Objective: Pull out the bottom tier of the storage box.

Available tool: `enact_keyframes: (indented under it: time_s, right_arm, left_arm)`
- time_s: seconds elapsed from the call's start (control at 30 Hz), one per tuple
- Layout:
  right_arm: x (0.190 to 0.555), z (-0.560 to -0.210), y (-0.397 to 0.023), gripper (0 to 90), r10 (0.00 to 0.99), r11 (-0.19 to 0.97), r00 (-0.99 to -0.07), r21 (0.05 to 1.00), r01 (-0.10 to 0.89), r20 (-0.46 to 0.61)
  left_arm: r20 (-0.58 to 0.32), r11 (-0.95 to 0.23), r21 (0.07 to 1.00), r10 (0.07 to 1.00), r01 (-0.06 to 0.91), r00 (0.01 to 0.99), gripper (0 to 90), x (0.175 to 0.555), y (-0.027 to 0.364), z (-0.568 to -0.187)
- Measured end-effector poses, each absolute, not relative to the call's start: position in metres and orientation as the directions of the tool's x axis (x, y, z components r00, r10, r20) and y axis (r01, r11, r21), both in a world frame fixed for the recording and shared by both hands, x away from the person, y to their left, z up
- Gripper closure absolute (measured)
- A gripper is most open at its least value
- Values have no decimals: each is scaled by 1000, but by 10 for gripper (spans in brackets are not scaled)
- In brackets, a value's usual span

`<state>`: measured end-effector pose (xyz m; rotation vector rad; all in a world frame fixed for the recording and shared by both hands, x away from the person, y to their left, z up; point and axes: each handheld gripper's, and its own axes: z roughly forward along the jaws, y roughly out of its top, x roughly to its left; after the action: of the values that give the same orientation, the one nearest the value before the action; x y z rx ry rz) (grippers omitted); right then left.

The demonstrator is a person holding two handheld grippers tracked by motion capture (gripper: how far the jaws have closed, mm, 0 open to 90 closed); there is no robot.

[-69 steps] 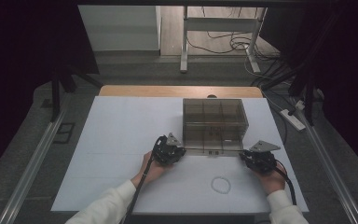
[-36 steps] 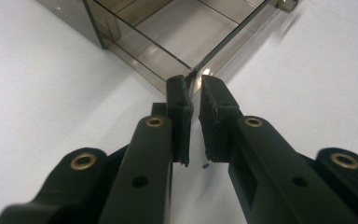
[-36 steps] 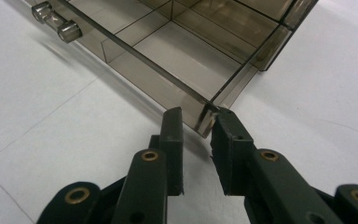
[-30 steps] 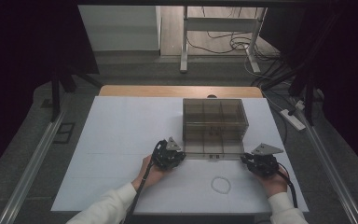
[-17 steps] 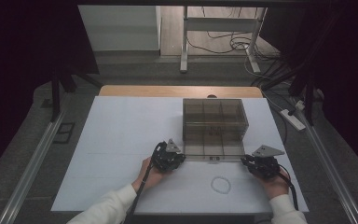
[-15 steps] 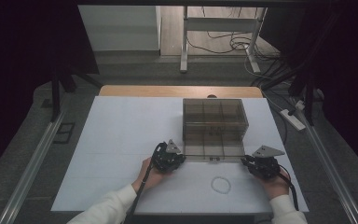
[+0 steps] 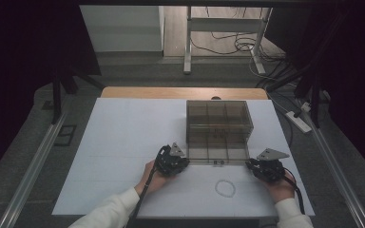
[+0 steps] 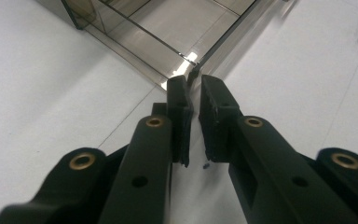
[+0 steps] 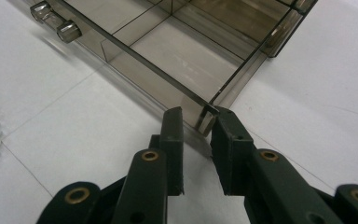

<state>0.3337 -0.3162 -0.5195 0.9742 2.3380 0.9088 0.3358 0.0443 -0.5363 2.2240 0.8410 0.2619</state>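
Both hand-held grippers sit low in the high view, at the near corners of a smoky clear box (image 7: 218, 128) with divided compartments. Left hand-held gripper (image 7: 181, 161) is at the box's near left corner; in the left gripper view its jaws stand a narrow gap apart with the corner edge of the box (image 8: 192, 70) right at their tips, and whether they pinch it I cannot tell. Right hand-held gripper (image 7: 252, 165) is at the near right corner; in the right gripper view its jaws stand a little wider, astride the box's corner (image 9: 207, 112). A ring of pale beads (image 7: 225, 188) lies on the white desk (image 7: 123, 142) between the two hands, lower centre of the frame.
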Motion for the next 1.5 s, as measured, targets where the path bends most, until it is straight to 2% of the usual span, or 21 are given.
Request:
enact_keyframes:
  time_s: [0.07,0.23,0.33,0.43,0.87,1.5]
  right_arm:
    - [334,-518,-317,695,750,518,-646,731,443,-140]
    - [333,-512,-321,526,779,462,-617,769,442,-113]
    - [333,-511,-322,457,785,448,-611,778,440,-106]
    - [333,-510,-322,434,780,446,-617,785,430,-106]
    - [333,-509,-322,390,755,461,-647,791,403,-110]
    - [325,-506,-318,374,731,470,-672,800,374,-115]
  left_arm:
    - [-63,-514,701,646,495,761,680,337,45,-535]
    - [-67,-493,710,662,502,746,485,337,48,-532]
    - [-67,-484,714,673,507,737,409,337,50,-531]
    - [-66,-491,706,672,510,738,348,336,51,-529]
    - [-71,-459,722,696,518,715,289,324,76,-517]
    - [-71,-424,733,731,532,679,278,301,115,-508]
